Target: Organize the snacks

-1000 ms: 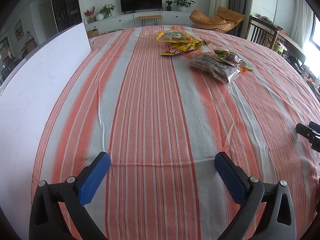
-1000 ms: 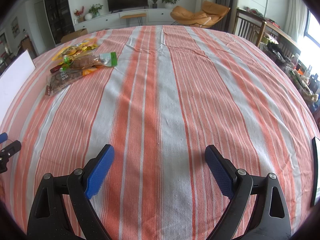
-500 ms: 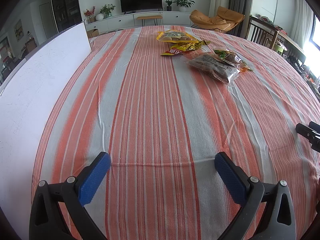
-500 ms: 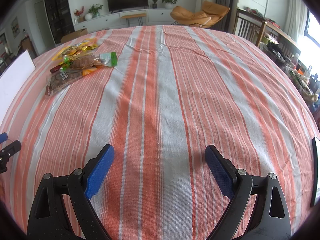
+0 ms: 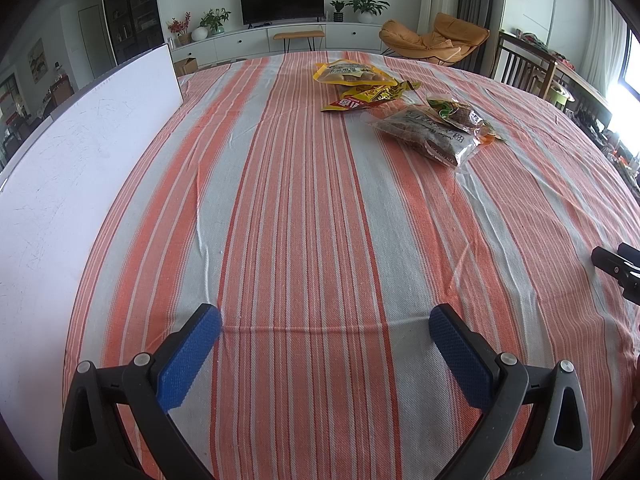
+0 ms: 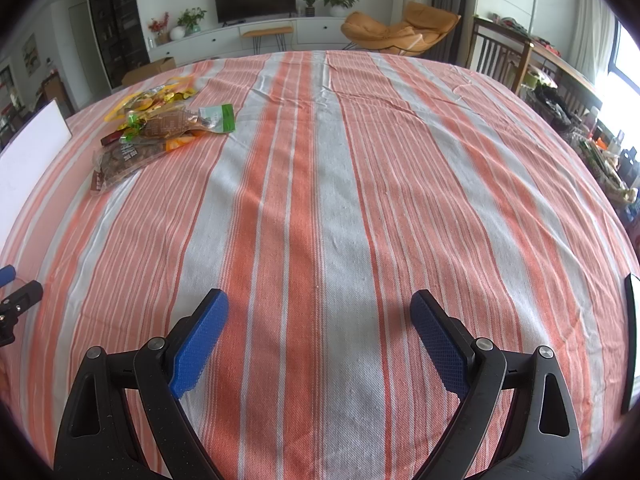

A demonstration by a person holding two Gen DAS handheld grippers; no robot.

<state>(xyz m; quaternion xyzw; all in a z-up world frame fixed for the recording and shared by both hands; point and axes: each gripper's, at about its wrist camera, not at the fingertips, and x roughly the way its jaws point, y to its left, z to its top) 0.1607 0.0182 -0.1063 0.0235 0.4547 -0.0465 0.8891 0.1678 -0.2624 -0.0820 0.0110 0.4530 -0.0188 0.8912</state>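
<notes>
While nothing is yet in hand, the left gripper (image 5: 324, 322) and the right gripper (image 6: 319, 312) hover low over the near cloth (image 5: 304, 216) with jaws spread wide and empty, likely a ready pose before reaching out; each shows at the edge of the other's view, cut off by the frame. Beside the left one stands a white board (image 5: 68, 168), its purpose unclear. Well beyond both, the snacks (image 5: 404, 108) lie heaped on the far side: a clear bag of brown pieces (image 5: 430, 136) partly under a green-edged pack (image 5: 460, 114), yellow packets (image 5: 352, 74) behind, overlapping so labels and count are hard to read
</notes>
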